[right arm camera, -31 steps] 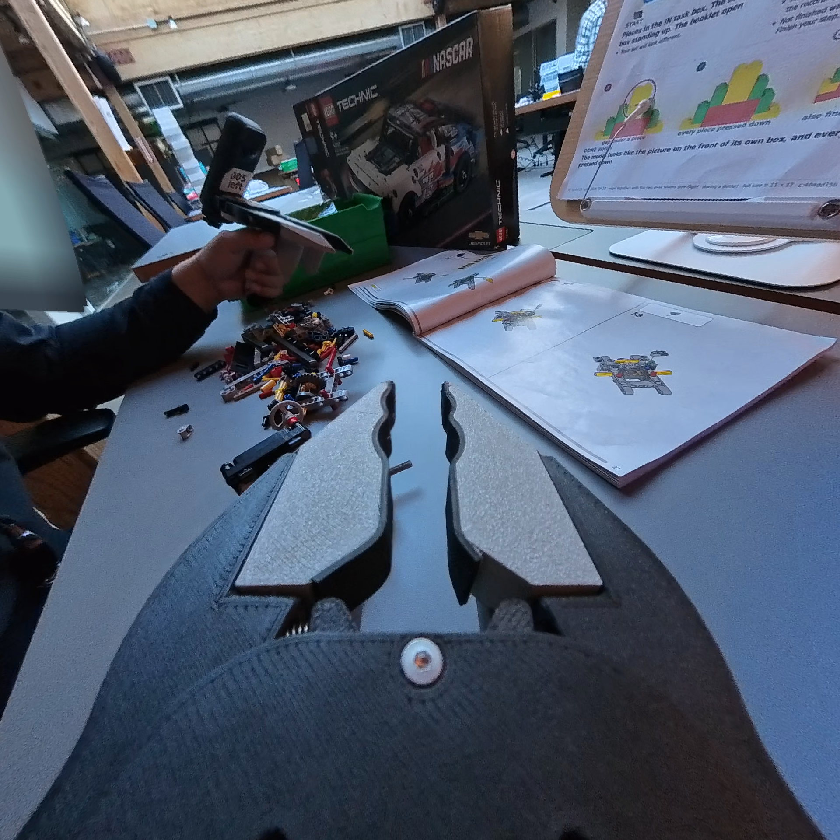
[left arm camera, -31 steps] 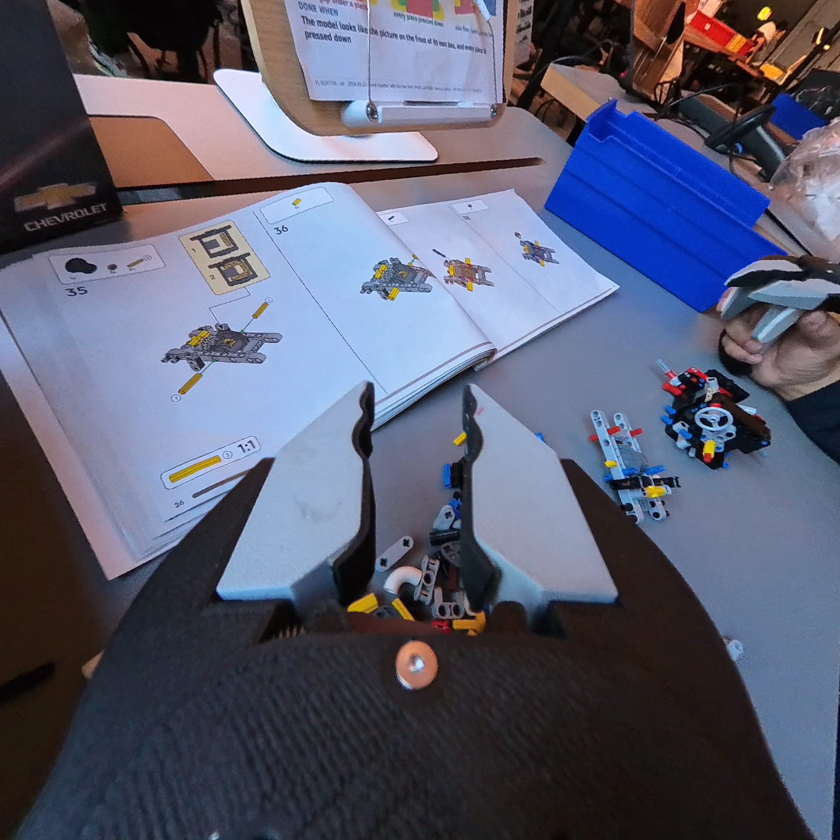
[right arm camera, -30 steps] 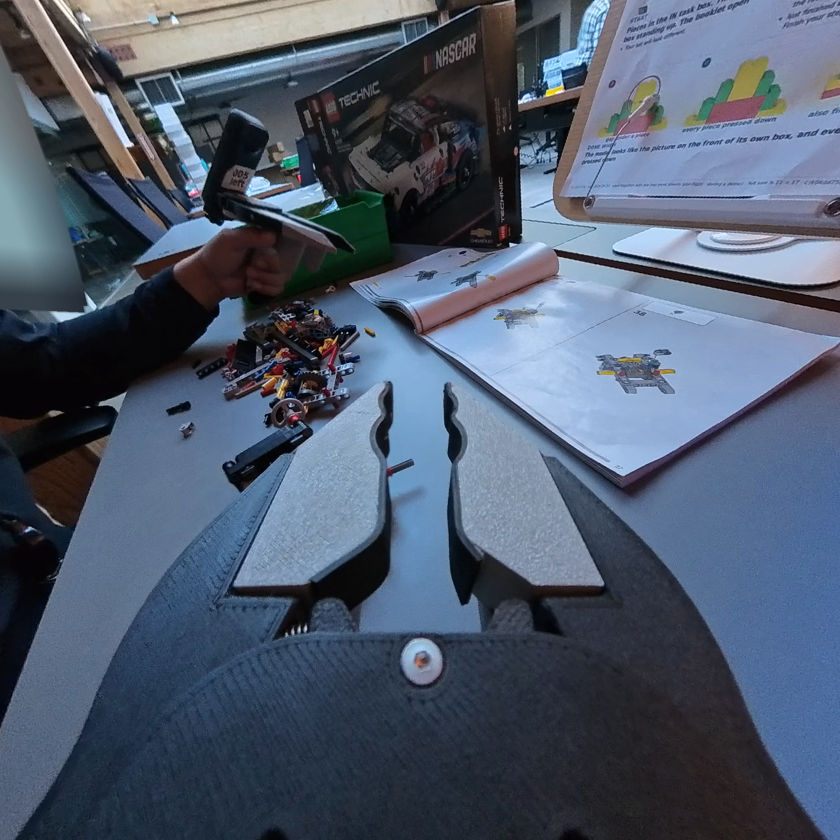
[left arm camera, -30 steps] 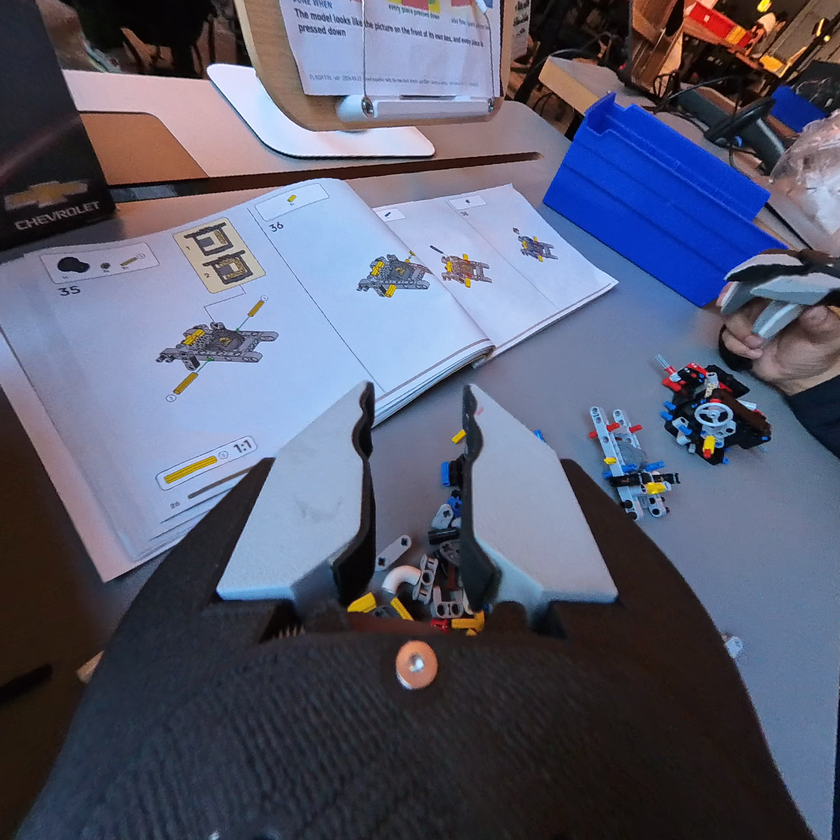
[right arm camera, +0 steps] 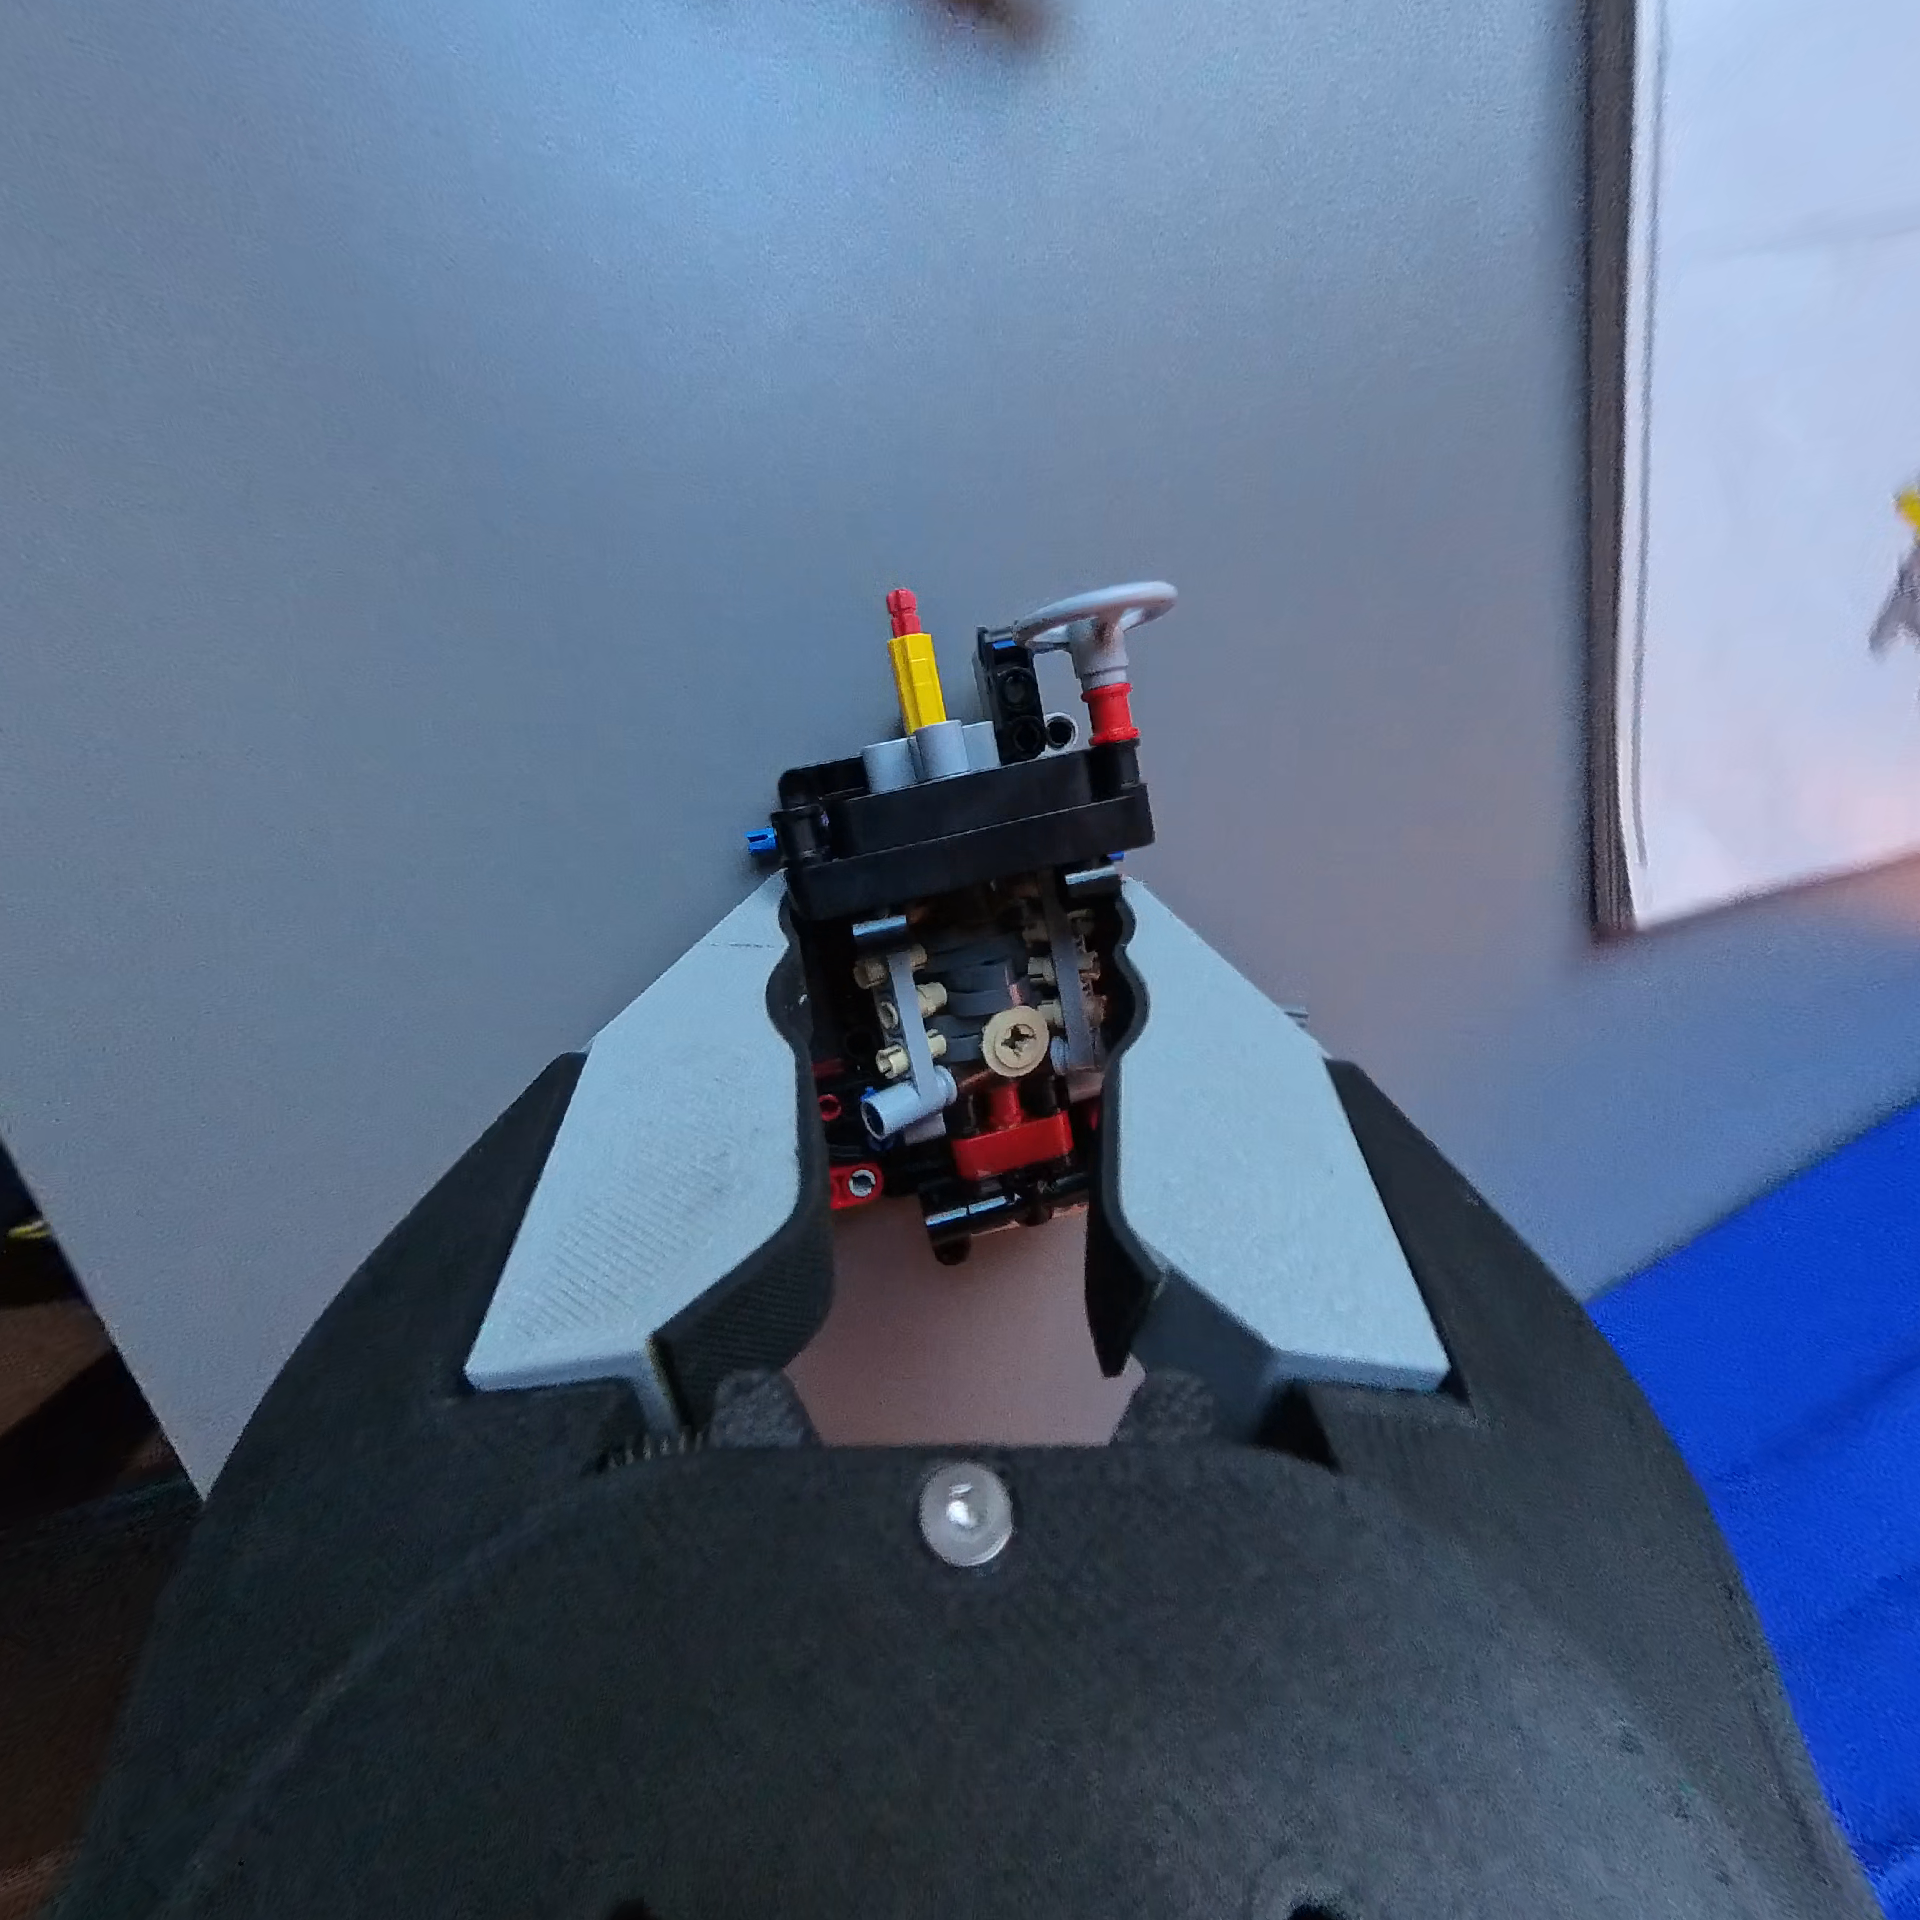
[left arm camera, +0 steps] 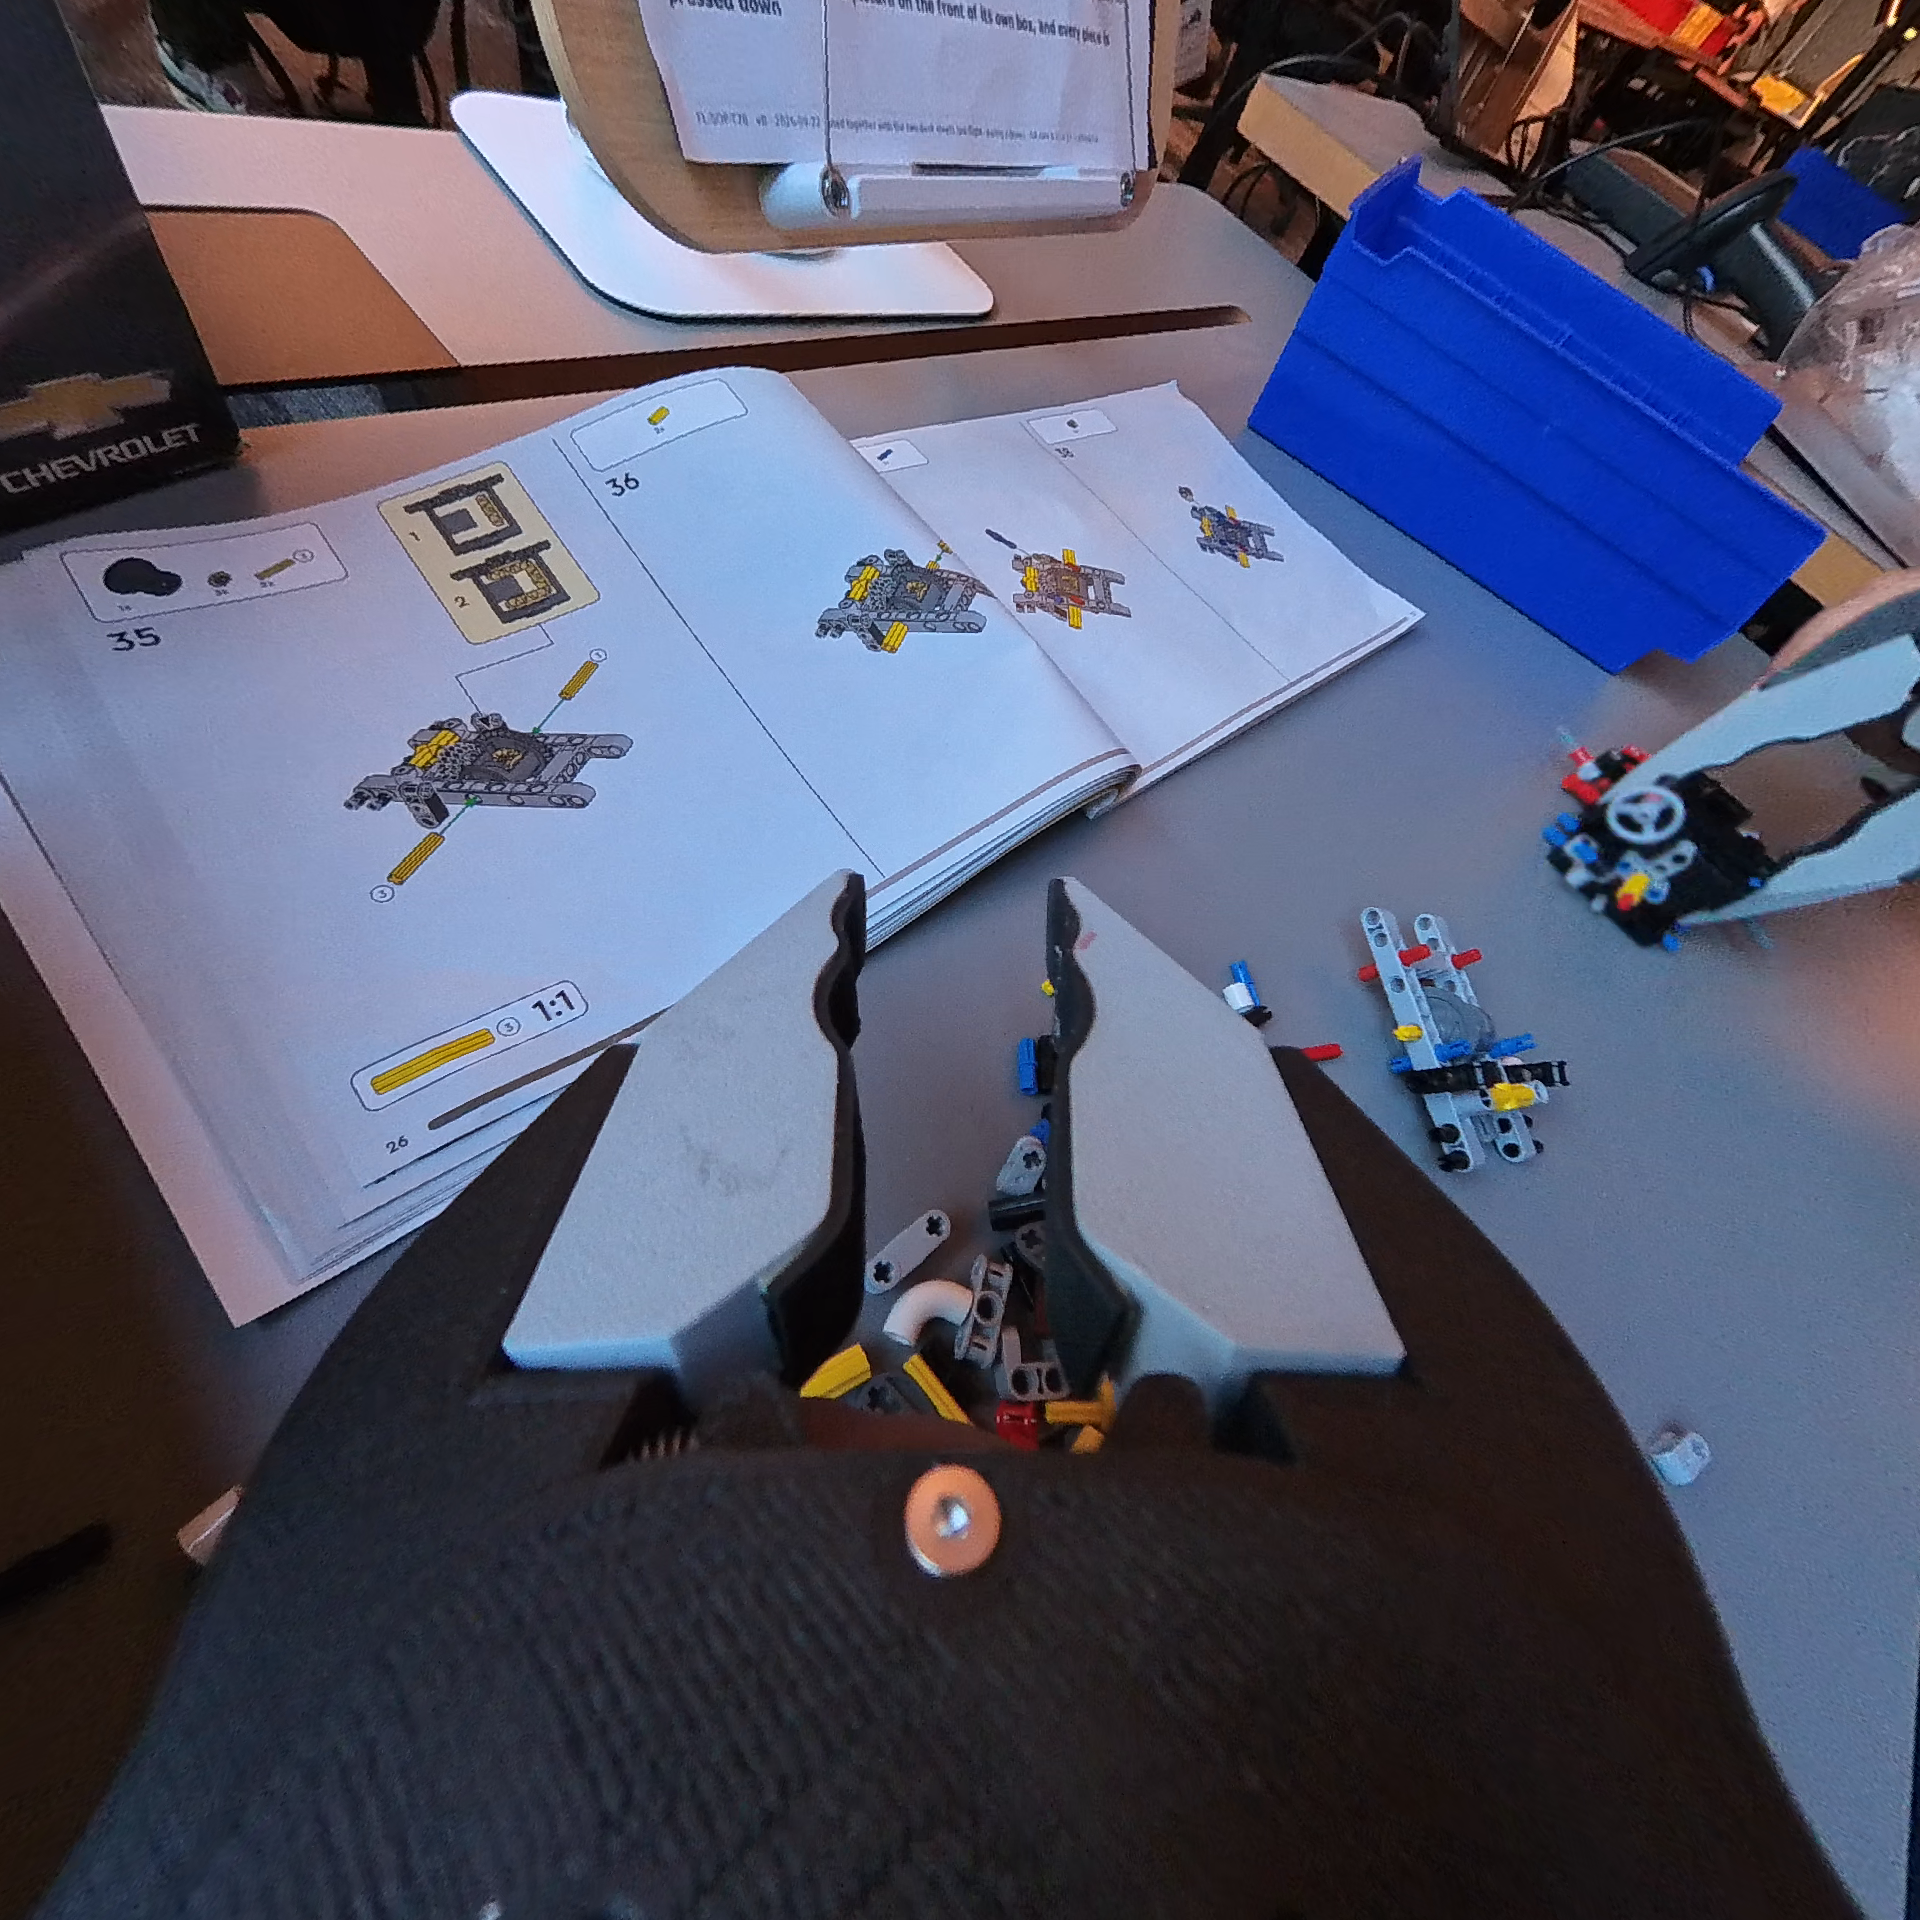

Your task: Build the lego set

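Item: black brick subassembly [right arm camera: 966,935], frame centre, clamped in my right gripper [right arm camera: 961,914]; light, rigid, snap-fragile; grip frame sides. Left gripper [left arm camera: 954,914] apart, empty

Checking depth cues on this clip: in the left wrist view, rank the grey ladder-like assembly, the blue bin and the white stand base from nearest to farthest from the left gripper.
From the left gripper:
1. Grey ladder-like assembly, on the table just right of the fingers.
2. Blue bin, farther back on the right.
3. White stand base, at the far edge, beyond the open booklet.
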A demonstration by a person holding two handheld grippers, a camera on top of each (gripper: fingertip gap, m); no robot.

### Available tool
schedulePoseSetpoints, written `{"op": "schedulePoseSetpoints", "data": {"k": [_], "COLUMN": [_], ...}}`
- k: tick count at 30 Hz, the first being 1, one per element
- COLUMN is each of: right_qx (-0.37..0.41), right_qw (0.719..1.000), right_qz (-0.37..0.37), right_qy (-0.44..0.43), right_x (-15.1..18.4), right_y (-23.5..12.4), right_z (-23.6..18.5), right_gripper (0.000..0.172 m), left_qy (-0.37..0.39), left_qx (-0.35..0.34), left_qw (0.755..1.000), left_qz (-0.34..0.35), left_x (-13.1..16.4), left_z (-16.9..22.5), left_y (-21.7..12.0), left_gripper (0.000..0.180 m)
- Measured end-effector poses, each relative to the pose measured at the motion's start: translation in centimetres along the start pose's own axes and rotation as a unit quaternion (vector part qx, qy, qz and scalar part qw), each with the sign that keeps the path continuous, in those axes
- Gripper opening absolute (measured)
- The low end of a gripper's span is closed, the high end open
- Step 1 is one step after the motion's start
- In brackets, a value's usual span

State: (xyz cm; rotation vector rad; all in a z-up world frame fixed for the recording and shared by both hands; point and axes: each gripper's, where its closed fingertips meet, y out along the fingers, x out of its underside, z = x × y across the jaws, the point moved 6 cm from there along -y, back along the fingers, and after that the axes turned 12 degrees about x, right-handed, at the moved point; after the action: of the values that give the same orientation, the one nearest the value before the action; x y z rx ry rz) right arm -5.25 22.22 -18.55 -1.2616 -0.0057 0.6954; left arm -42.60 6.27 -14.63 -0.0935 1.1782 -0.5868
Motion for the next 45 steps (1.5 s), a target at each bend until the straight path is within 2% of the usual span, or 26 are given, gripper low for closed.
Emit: {"op": "schedulePoseSetpoints", "data": {"k": [4, 8, 11, 14, 16, 19, 22, 24, 28, 36, 41, 43, 45], "right_qx": [0.027, 0.06, 0.104, 0.083, 0.062, 0.02, -0.032, -0.036, -0.039, -0.079, -0.115, -0.135, -0.155], "right_qw": [0.997, 0.994, 0.991, 0.989, 0.987, 0.987, 0.977, 0.967, 0.964, 0.954, 0.956, 0.957, 0.957], "right_qz": [-0.039, -0.037, -0.009, 0.093, 0.134, 0.147, 0.162, 0.187, 0.211, 0.248, 0.247, 0.241, 0.236], "right_qy": [0.06, 0.085, 0.086, 0.075, 0.065, 0.059, 0.137, 0.169, 0.156, 0.15, 0.106, 0.088, 0.071], "right_x": [3.9, 4.6, 2.6, -2.9, -6.4, -10.1, -12.7, -13.6, -13.8, -12.9, -12.1, -11.7, -11.3], "right_y": [-1.1, -4.1, -6.8, -7.9, -6.5, -2.1, 1.8, 3.3, 4.8, 6.3, 6.0, 5.6, 5.3], "right_z": [2.3, 3.8, 4.2, 1.8, -0.1, -2.3, -1.7, -0.5, 0.9, 0.0, -1.4, -2.1, -2.9], "right_gripper": [0.055, 0.057, 0.06, 0.06, 0.06, 0.059, 0.054, 0.051, 0.039, 0.036, 0.03, 0.017, 0.013], "left_qy": [0.002, 0.008, 0.008, 0.005, 0.004, 0.005, 0.01, 0.011, 0.009, 0.009, -0.007, -0.01, -0.01], "left_qx": [0.0, -0.012, -0.016, -0.017, -0.015, -0.003, 0.002, 0.007, 0.013, 0.01, 0.0, -0.005, -0.012], "left_qw": [1.0, 1.0, 1.0, 1.0, 1.0, 1.0, 1.0, 1.0, 1.0, 0.999, 0.999, 0.999, 0.999], "left_qz": [-0.001, -0.005, 0.004, 0.01, 0.007, -0.006, -0.017, -0.02, -0.024, -0.045, -0.048, -0.048, -0.051], "left_x": [0.0, 0.0, -0.2, -0.4, -0.3, 0.1, 0.3, 0.4, 0.5, 1.3, 1.7, 1.8, 1.9], "left_z": [0.1, -0.1, -0.2, -0.3, -0.2, 0.1, 0.4, 0.5, 0.6, 0.2, -0.6, -0.9, -1.1], "left_y": [0.0, -0.2, -0.5, -0.6, -0.5, -0.1, 0.2, 0.3, 0.6, 1.5, 1.6, 1.6, 1.6], "left_gripper": [0.032, 0.032, 0.031, 0.031, 0.031, 0.032, 0.032, 0.032, 0.032, 0.032, 0.032, 0.032, 0.032]}}
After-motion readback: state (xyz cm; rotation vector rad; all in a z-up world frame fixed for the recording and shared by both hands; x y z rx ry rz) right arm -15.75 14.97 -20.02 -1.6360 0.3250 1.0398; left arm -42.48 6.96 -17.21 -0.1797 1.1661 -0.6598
